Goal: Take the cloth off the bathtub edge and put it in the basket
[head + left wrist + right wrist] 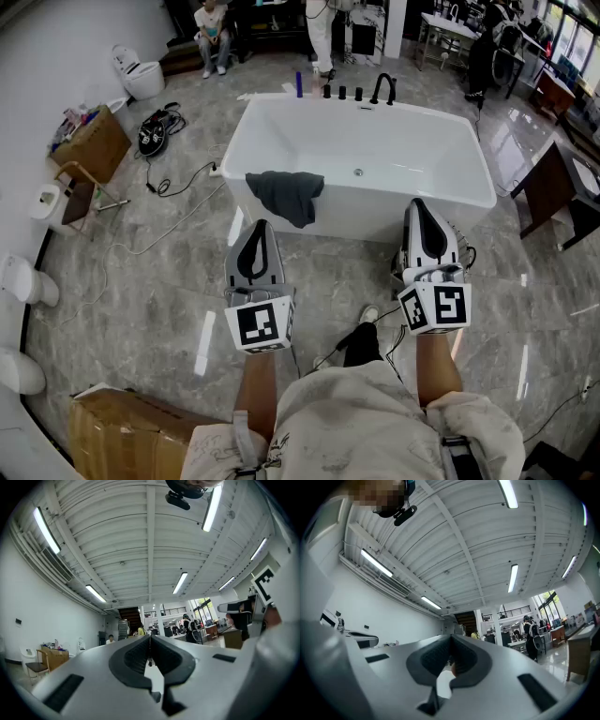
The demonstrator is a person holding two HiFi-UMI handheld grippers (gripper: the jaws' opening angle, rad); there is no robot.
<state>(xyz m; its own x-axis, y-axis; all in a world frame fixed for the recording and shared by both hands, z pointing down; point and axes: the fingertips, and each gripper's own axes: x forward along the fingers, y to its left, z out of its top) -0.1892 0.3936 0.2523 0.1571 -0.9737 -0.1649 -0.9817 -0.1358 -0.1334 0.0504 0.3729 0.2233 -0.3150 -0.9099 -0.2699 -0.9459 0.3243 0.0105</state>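
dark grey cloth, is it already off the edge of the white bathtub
No, the dark grey cloth hangs draped over the near rim of the white bathtub.

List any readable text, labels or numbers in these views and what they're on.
No readable text in any view.
Cubes on the left gripper and right gripper: square marker patterns only, no letters.
Labels on the items atop the brown box: too small to read.
The cardboard box at lower left: no print visible.
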